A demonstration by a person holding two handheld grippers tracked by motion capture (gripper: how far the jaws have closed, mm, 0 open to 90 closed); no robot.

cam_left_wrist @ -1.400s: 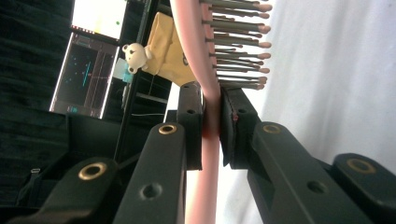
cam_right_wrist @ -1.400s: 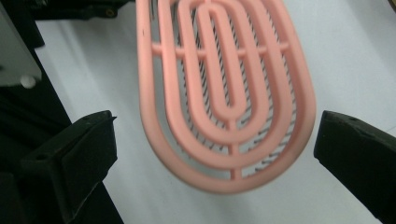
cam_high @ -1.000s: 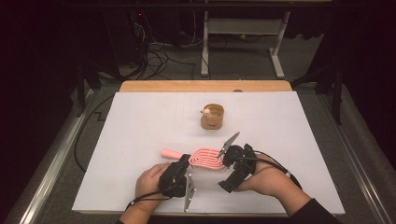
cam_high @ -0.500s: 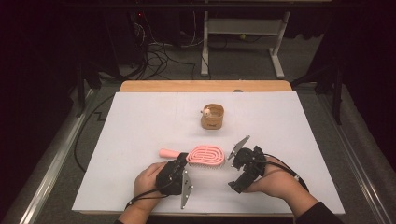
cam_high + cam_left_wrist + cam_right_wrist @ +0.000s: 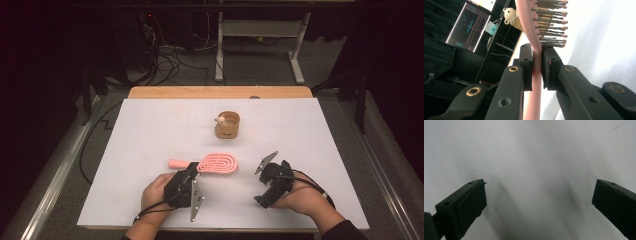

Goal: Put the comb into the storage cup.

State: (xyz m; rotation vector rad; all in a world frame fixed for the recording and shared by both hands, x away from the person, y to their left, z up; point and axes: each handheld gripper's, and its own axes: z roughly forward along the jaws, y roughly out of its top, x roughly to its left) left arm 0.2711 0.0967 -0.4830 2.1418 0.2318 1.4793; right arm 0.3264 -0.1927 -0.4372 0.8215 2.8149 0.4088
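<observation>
The left tongs (image 5: 537,67) grip the pink brush (image 5: 216,163) while the right tongs (image 5: 539,202) hang released near the white surface (image 5: 150,130), so carrying the brush off one-handed looks next.

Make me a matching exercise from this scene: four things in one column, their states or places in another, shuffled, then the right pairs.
Things
1. pink hairbrush
2. left gripper
3. right gripper
4. wooden cup

States or places
A. open over bare white table
B. stands beyond the brush, a small bear figure at its rim
C. shut on the brush
D. clamped near its head, bristles toward the table

Pairs: 1-D, 2-C, 3-A, 4-B
</observation>
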